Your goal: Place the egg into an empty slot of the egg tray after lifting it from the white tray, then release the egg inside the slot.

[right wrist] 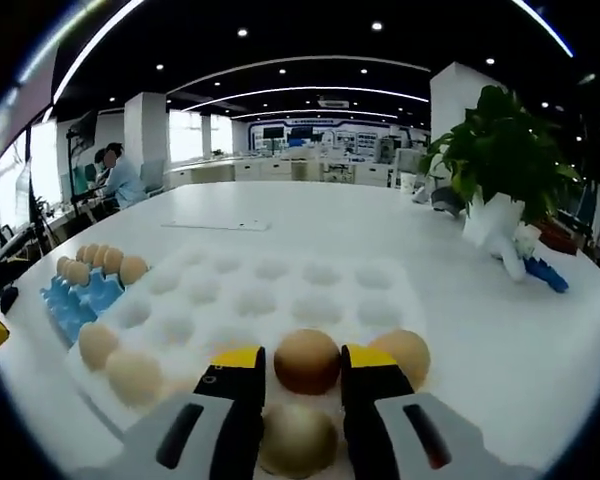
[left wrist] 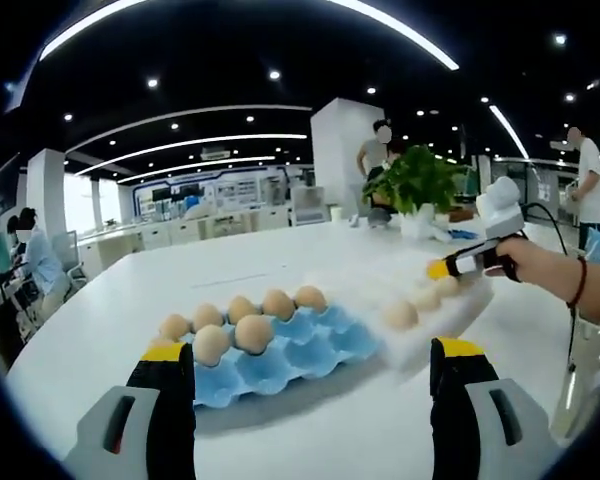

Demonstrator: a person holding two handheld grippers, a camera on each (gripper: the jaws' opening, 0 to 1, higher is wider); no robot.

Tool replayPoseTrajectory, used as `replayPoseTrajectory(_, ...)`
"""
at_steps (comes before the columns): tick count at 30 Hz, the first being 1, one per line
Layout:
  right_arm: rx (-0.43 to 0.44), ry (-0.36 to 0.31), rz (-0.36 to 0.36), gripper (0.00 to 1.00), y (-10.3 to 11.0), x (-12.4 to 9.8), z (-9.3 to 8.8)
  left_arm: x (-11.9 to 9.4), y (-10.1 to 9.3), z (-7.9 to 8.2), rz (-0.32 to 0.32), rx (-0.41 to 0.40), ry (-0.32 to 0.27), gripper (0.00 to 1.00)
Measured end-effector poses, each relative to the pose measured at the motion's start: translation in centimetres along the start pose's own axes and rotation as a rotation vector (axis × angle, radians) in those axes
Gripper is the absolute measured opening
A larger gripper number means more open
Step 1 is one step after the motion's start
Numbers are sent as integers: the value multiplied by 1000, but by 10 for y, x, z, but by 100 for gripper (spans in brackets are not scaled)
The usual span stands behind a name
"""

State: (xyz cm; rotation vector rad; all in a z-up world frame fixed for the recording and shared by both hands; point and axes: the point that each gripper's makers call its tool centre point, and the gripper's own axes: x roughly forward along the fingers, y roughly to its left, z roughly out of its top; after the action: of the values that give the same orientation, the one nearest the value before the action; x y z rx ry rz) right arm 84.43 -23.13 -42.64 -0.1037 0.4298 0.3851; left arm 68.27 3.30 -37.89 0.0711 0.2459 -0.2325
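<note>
My right gripper [right wrist: 304,372] is low over the near edge of the white tray [right wrist: 280,275]. Its two yellow-tipped jaws press on either side of a brown egg [right wrist: 306,360] that rests in a tray dimple. More eggs lie beside it [right wrist: 410,355], below it [right wrist: 298,435] and at the tray's left [right wrist: 98,343]. The blue egg tray [left wrist: 310,350] holds several eggs [left wrist: 245,320] in its far and left slots; its near right slots are bare. My left gripper [left wrist: 312,375] hovers in front of it, jaws wide open and holding nothing. The right gripper [left wrist: 460,265], held by a hand, reaches over the white tray [left wrist: 430,310].
Both trays sit on a large white table [right wrist: 480,340]. A potted green plant [right wrist: 500,150] stands at the table's far right with a small blue object [right wrist: 545,272] next to it. People stand and sit in the background, away from the table.
</note>
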Motion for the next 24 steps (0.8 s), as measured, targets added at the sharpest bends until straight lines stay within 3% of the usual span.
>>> replayPoseTrajectory(11, 16, 4, -9, 27, 3, -6, -1, 2, 4, 1, -12, -2, 1, 100)
replayPoseTrajectory(18, -6, -7, -13, 27, -1, -2, 3, 4, 18, -3, 13, -11, 12, 100)
replayPoseTrajectory(21, -9, -18, -11, 27, 6, -13, 1, 6, 20, -7, 14, -22, 20, 100)
replayPoseTrajectory(24, -8, -27, -8, 27, -1, -8, 6, 8, 21, -9, 18, -20, 21, 100)
